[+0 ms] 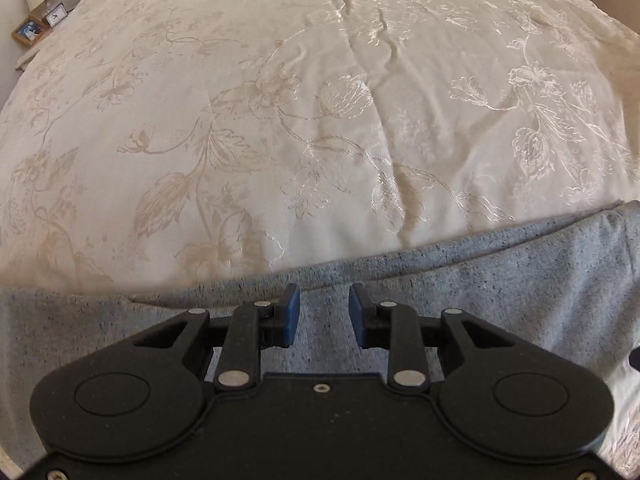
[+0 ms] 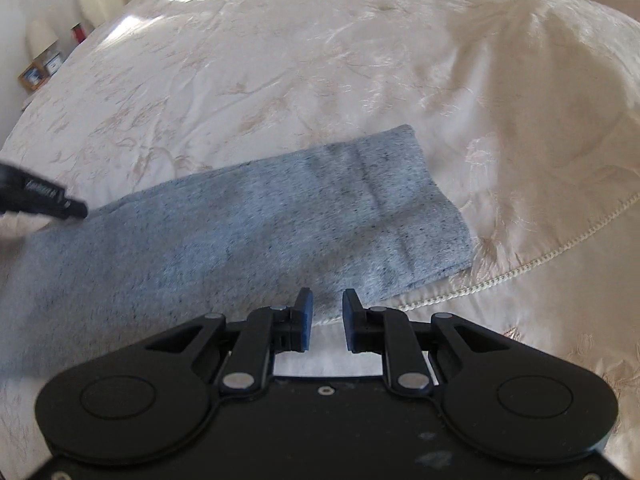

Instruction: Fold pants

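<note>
Both hand-held grippers point down with nothing between their blue pads. Left hand-held gripper (image 1: 324, 316) hovers open over the grey pants (image 1: 480, 280); right hand-held gripper (image 2: 327, 320) stands open at their near edge. Those pants (image 2: 248, 232) lie flat across the cream floral bedspread (image 1: 280, 120), folded end to the right.

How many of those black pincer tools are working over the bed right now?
2. The left gripper hangs over the grey pants, near their far edge. The right gripper is at the pants' near edge, above the cream bedspread. Both are empty.
</note>
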A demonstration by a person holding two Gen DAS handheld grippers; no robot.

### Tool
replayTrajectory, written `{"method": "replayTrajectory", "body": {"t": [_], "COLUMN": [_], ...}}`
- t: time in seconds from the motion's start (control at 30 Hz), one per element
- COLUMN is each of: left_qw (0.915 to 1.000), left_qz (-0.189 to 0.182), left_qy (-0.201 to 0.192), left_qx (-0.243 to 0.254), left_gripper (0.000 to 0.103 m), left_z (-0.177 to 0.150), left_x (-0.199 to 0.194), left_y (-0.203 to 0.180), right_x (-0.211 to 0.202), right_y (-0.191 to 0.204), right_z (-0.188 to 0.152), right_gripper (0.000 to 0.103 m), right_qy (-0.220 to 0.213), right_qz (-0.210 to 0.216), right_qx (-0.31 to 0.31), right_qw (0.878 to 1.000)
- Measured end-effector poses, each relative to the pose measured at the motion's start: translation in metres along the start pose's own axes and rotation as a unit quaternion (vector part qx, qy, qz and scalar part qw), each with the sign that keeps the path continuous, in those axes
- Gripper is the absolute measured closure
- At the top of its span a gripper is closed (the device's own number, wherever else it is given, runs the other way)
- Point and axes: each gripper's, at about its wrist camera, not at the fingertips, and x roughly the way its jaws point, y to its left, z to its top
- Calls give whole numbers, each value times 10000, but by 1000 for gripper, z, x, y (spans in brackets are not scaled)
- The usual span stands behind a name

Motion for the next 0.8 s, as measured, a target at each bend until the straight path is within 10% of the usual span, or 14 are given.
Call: {"method": "replayTrajectory", "body": {"t": [0.3,0.8], "left_qw": [9991,9979], "left_qz": [-318,-536], "left_qy": [271,294], "left_qx": [-25,210], "left_gripper": [64,64], "left_z": [-28,-34], "left_x": [-12,-12], "left_y": [-10,-62], "right_x": [13,-2], "right_y": [-62,-87], "right_z": [12,26], "right_gripper": [83,82], "right_qy": [16,-216], "right_qz": [-485,-437], "right_qx": [1294,1557], "right_qw": [9904,9866]}}
